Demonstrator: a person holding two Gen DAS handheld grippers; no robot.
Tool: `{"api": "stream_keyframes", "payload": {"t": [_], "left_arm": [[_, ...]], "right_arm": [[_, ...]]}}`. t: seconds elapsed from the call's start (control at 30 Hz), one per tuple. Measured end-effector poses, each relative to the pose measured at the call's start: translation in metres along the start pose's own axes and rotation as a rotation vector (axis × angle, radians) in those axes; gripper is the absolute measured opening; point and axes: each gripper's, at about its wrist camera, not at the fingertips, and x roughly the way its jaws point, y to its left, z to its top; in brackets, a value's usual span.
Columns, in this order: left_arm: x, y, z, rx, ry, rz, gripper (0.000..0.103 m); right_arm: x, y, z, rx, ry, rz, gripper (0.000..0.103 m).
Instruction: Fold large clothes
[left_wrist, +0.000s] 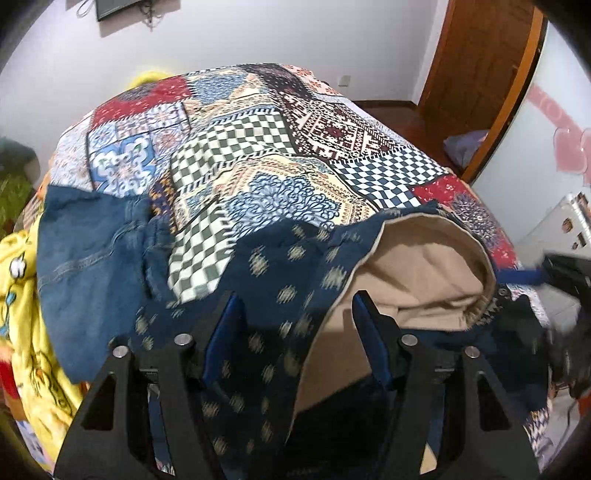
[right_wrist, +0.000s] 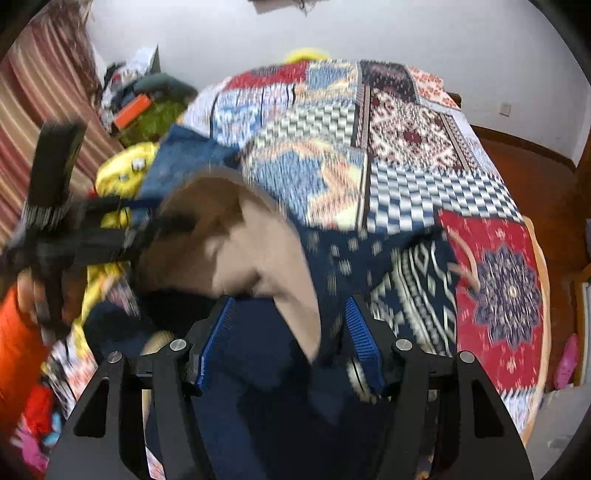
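A navy hooded garment (left_wrist: 280, 295) with pale dots and a beige lining (left_wrist: 417, 273) lies at the near edge of the bed, its hood gaping. My left gripper (left_wrist: 295, 306) hangs just above it, open, with cloth under the gap but not pinched. In the right wrist view the same garment (right_wrist: 332, 254) shows a white geometric band and a drawstring (right_wrist: 467, 266). My right gripper (right_wrist: 291, 310) is open over its beige lining (right_wrist: 266, 258). The left gripper (right_wrist: 55, 221) appears blurred at that view's left, and the right gripper (left_wrist: 565, 273) at the other view's right edge.
A patchwork cover (left_wrist: 258, 147) spreads over the bed. Blue jeans (left_wrist: 85, 251) lie left of the garment, with a yellow printed blanket (left_wrist: 22, 295) beyond them. A wooden door (left_wrist: 480, 74) stands at the back right. Striped curtains (right_wrist: 37, 92) and a clutter pile (right_wrist: 140, 103) are at the left.
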Motion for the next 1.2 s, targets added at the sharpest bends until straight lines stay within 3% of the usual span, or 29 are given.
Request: {"api": "stream_keyframes", "payload": {"t": [0.03, 0.07, 0.1, 0.2, 0.3, 0.53, 0.67, 0.83, 0.97, 1.0, 1.1, 1.2], "left_arm": [[0.002, -0.004, 0.003, 0.017, -0.009, 0.017, 0.039], [0.004, -0.008, 0.005, 0.036, -0.01, 0.028, 0.013], [0.003, -0.011, 0.006, 0.047, -0.007, 0.019, 0.006], [-0.013, -0.02, -0.002, 0.063, -0.042, -0.047, 0.006], [-0.028, -0.035, -0.022, 0.112, -0.046, -0.066, 0.006], [-0.049, -0.05, -0.087, 0.13, 0.036, -0.118, 0.006], [-0.056, -0.053, -0.122, 0.099, 0.064, -0.106, 0.006], [-0.07, -0.044, -0.15, 0.018, 0.086, -0.089, 0.022], [-0.096, -0.028, -0.167, -0.07, 0.046, -0.093, 0.063], [-0.103, -0.024, -0.17, -0.089, 0.028, -0.076, 0.069], [-0.121, -0.004, -0.187, -0.143, -0.003, -0.008, 0.072], [-0.128, 0.028, -0.208, -0.247, 0.004, 0.013, 0.073]], "right_arm": [[0.0, 0.001, -0.007, -0.01, 0.008, -0.008, 0.058], [-0.001, 0.001, -0.013, -0.016, 0.019, -0.017, 0.058], [-0.002, 0.0, -0.02, -0.018, 0.033, -0.029, 0.058], [-0.01, -0.01, -0.033, 0.014, 0.054, -0.061, 0.058], [-0.025, -0.017, -0.047, 0.042, 0.026, -0.038, 0.058], [-0.057, -0.02, -0.076, 0.084, -0.016, -0.07, 0.06], [-0.063, -0.019, -0.088, 0.11, -0.024, -0.071, 0.06], [-0.064, -0.017, -0.106, 0.156, -0.02, -0.068, 0.06], [-0.065, -0.016, -0.12, 0.191, -0.013, -0.066, 0.06], [-0.065, -0.016, -0.124, 0.201, -0.012, -0.067, 0.06], [-0.066, -0.018, -0.134, 0.235, -0.016, -0.064, 0.06], [-0.065, -0.019, -0.142, 0.268, -0.016, -0.065, 0.06]]}}
